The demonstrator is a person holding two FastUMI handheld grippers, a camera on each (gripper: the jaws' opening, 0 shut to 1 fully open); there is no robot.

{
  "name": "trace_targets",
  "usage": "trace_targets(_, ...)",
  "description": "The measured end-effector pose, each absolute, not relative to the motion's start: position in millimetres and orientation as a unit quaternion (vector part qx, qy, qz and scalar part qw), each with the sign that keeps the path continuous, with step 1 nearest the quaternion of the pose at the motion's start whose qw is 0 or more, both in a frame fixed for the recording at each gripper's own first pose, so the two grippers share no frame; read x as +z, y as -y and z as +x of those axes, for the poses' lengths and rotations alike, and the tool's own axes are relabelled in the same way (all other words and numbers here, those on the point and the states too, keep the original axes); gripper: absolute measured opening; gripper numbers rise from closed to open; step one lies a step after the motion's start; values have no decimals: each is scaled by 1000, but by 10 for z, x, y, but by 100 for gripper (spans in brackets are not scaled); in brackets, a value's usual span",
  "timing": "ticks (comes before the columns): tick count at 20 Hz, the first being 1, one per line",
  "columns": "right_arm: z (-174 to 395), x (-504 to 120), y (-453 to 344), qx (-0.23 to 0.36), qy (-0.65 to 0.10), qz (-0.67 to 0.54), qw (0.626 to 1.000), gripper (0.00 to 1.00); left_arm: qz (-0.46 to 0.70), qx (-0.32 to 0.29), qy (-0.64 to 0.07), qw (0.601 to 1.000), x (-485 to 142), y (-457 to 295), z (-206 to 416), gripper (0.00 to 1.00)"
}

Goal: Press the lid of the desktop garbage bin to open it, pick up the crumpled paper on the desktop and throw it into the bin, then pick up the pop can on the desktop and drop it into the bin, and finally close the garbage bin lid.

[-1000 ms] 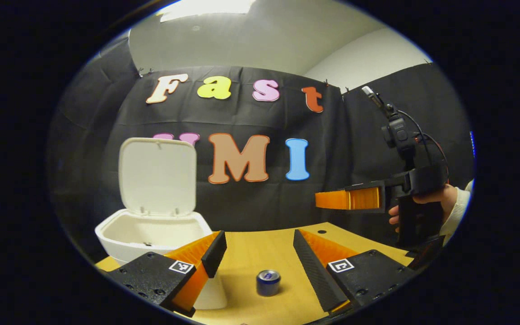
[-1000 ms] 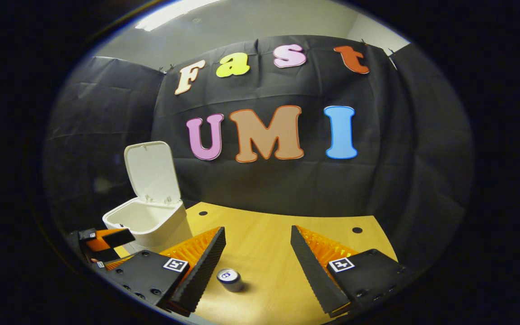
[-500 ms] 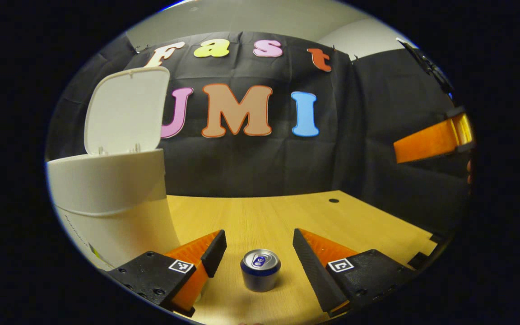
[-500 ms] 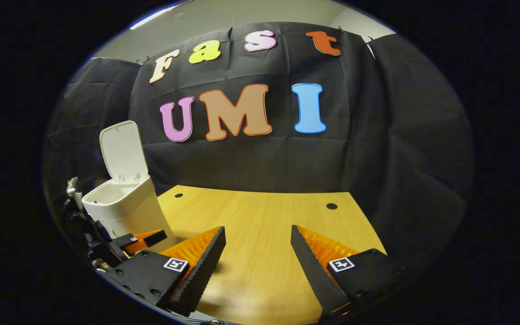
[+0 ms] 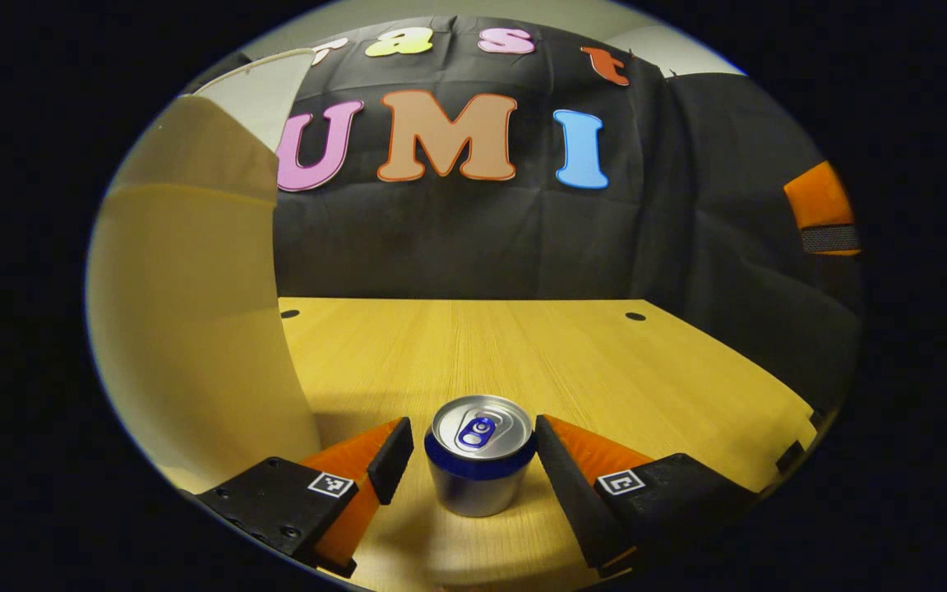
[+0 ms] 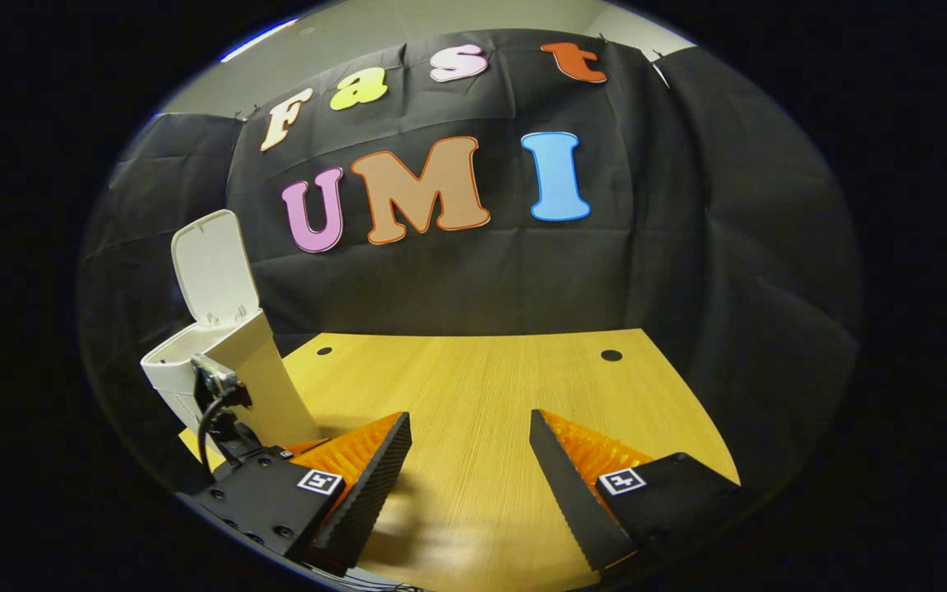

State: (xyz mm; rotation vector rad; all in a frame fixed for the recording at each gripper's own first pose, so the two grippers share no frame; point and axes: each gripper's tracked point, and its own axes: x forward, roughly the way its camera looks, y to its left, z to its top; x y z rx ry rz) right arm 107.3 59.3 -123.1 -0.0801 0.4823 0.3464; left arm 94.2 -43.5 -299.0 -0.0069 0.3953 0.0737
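A silver pop can (image 5: 480, 454) with a blue rim stands upright on the wooden desk (image 5: 539, 353). My left gripper (image 5: 472, 440) is open and low over the desk, one finger on each side of the can; a small gap shows at the left finger. The white bin (image 5: 194, 312) rises close on the left with its lid (image 5: 264, 86) swung up. In the right gripper view the bin (image 6: 231, 370) stands at the far left, lid (image 6: 209, 267) upright. My right gripper (image 6: 469, 464) is open above bare desk and holds nothing.
Black cloth closes off the back and right side of the desk. Two small dark holes (image 6: 610, 355) mark the desk's far part. A finger of the other gripper (image 5: 825, 210) hangs high at the right edge of the left gripper view. The left gripper's cable (image 6: 214, 399) shows before the bin.
My left gripper has dropped and moved forward until the can stands between its fingers; the bin has loomed larger on its left. The right gripper has drifted away rightward, staying open.
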Motion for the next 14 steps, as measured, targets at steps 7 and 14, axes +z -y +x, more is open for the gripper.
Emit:
trace_targets(7,1090,-1289,-494,160,-245,-42,955,97,-14,44,-225,973,-3265,444,967,84)
trace_targets(14,1023,-1305,-330,141,-248,-42,957,99,-16,21,-213,977,-2822,544,913,79)
